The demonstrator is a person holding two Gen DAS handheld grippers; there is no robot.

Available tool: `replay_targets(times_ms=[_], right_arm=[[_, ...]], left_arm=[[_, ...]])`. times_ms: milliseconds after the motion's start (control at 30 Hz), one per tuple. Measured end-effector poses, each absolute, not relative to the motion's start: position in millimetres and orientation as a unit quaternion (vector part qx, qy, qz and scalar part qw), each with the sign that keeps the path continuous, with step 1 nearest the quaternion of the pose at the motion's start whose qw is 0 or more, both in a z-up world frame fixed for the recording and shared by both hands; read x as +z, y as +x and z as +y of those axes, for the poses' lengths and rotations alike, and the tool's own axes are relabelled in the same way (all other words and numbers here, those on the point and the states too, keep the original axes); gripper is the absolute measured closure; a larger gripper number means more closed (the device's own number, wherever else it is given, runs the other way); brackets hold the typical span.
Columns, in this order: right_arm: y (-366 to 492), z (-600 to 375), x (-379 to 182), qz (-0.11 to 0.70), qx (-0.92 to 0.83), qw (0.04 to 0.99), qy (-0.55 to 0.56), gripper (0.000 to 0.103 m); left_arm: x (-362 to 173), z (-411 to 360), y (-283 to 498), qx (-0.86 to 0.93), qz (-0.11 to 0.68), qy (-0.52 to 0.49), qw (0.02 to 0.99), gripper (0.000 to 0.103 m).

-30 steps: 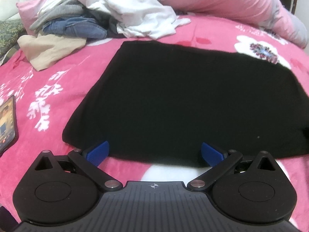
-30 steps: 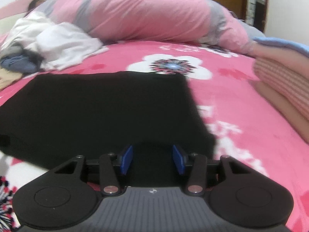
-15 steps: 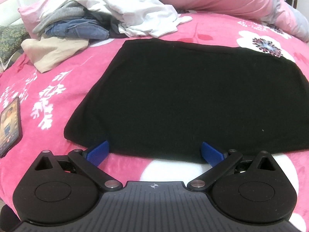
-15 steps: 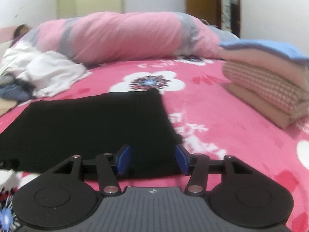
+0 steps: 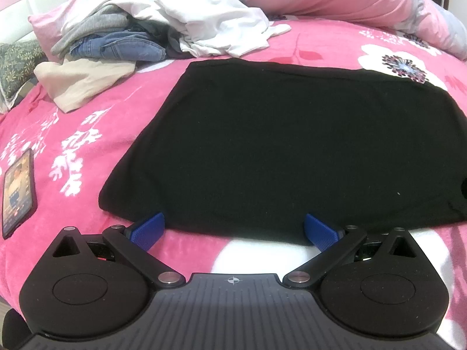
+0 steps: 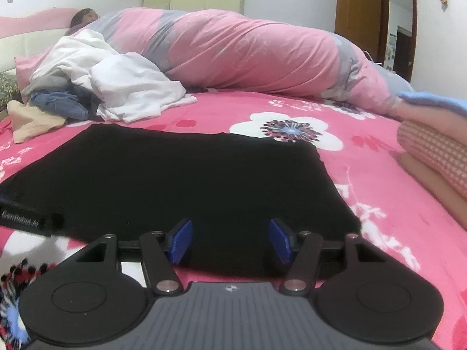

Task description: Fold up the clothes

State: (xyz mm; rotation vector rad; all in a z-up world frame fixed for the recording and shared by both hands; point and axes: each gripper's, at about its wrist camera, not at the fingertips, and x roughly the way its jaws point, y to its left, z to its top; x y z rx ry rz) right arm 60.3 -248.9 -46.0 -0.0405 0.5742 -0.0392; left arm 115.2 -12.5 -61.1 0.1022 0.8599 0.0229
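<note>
My left claw (image 5: pixel 233 230) and right claw (image 6: pixel 230 240) are both released at 6 o'clock of the flat black garment (image 5: pixel 277 145), right jaws just widening, nothing gripped.

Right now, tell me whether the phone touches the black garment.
Apart. The left wrist view shows the phone lying on the pink bedspread, with a wide strip of bedspread between it and the black garment.

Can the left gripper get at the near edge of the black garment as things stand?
Probably yes: the left gripper is open right at the black garment's near edge, with nothing lying between on the pink bedspread.
</note>
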Motion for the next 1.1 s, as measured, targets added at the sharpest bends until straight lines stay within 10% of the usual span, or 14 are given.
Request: replay_targets(times_ms=[1100], right_arm=[[82, -250, -79, 0.302, -0.001, 0.953, -0.012, 0.028]], left_arm=[[-56, 31, 82, 0.007, 0.388, -0.024, 0.921, 0.0]])
